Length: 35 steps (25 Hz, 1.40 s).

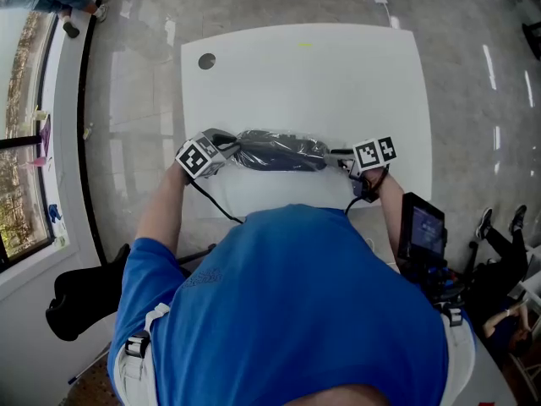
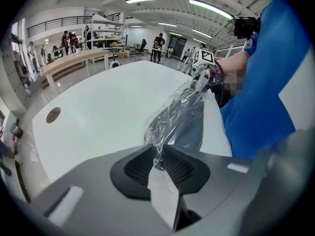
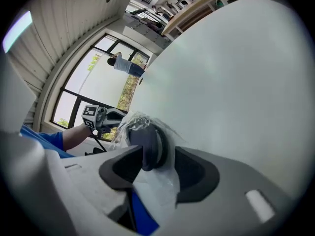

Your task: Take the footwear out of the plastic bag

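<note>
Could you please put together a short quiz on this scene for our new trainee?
1. True or false: the left gripper pinches the film of the plastic bag.
2. Where is the footwear? A) inside the bag, over the white table; B) bare on the table; C) out of the bag, held up by the left gripper.
3. What stands between the open jaws of the right gripper?
Key: 1 true; 2 A; 3 the bagged end of the footwear.
</note>
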Available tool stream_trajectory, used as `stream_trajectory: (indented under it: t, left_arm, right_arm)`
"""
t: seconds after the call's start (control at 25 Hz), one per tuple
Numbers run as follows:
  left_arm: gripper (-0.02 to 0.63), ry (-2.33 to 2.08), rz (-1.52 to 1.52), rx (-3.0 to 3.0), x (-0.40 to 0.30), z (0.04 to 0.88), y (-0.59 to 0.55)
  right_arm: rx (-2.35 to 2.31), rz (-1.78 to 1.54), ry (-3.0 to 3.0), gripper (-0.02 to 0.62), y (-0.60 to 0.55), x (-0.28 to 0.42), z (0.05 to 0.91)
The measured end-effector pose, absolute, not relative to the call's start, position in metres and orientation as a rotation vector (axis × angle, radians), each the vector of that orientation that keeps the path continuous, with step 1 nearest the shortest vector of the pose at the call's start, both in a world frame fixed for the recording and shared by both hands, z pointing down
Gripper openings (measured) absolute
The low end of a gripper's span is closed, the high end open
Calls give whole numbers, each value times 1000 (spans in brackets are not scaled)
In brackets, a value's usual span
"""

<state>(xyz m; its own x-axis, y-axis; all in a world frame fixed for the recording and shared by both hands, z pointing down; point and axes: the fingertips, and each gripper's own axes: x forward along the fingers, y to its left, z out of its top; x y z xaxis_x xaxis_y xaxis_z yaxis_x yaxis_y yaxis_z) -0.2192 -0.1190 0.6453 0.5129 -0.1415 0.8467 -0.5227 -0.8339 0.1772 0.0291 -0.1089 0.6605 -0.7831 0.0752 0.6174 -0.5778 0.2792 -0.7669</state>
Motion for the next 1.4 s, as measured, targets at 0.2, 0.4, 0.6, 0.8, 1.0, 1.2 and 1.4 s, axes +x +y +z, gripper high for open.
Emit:
stream_trajectory:
  t: [0.2,0.4,0.6,0.8,1.0,1.2,1.4]
  left_arm:
    - [69,-557,1246,2340,-219,644,-115]
    - [69,-554,1254,2346,-219,643,-116]
    - [58,-544,1257,2347,-223,642,-120]
    - [43,-553,1278,2344,-229,646,-124]
    - [37,-560,1300,2343,-231,649,-127]
    - [35,-568,1312,2335,-234,652,-130]
    - [32,-566,1329,2337,-232,655,-131]
  right_arm:
    - [423,1591,-1989,196,-104,18,659]
    - [434,1522,-1995,122,-103,14,662]
    - [432,1544,-2021,101,-111,23,657]
    - [468,1546,-2029,98,-116,47,661]
    - [518,1530,-2029,98,-121,75,665]
    - [569,1519,-2016,98,-126,102,669]
    - [550,1425,-2022,113,-125,106,670]
